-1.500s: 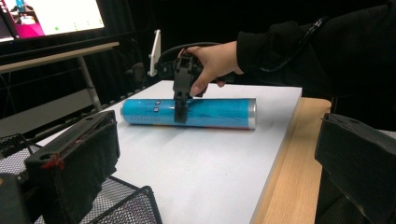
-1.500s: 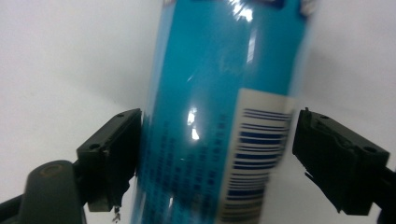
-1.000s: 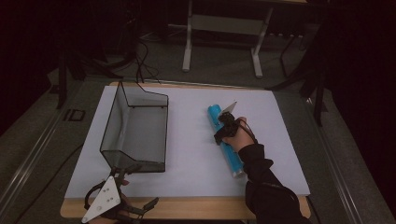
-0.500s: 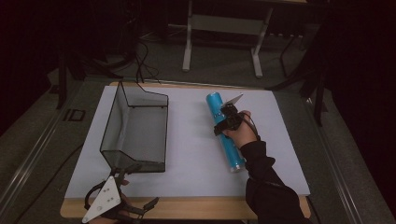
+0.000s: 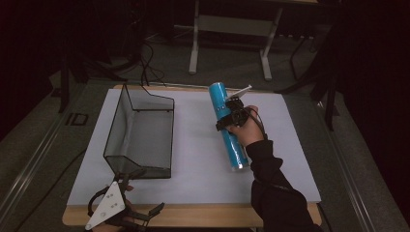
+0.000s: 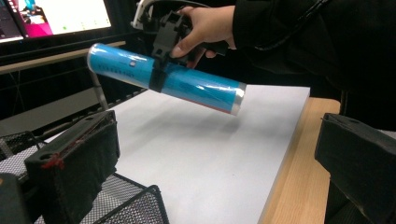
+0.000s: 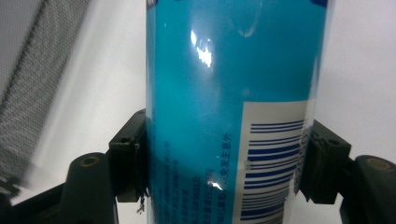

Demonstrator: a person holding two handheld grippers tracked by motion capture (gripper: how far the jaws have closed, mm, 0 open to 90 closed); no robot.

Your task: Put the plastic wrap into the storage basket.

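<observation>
A long blue tube point(image 5: 228, 126) with a silver end hangs in the air above the white mat point(image 5: 198, 164), its far end raised. My right gripper point(image 5: 231, 116) is shut on its middle; in the right gripper view both black pads point(image 7: 128, 156) press the blue tube point(image 7: 229, 107) by its barcode. From the left gripper view the blue tube point(image 6: 166, 79) floats over the mat in the right gripper point(image 6: 161, 70). My left gripper point(image 5: 140, 193) rests at the table's near left edge, its jaws wide apart with nothing between them point(image 6: 210, 158).
A black wire-mesh basket point(image 5: 140, 133) stands on the left half of the mat, its near corner point(image 6: 135, 205) close to my left jaws. The wooden table edge point(image 5: 203, 215) runs along the front. Table legs and cables lie beyond the far side.
The right gripper has lifted the blue tube off the mat; it rose and its far end tipped upward. The left gripper has stayed where it was.
</observation>
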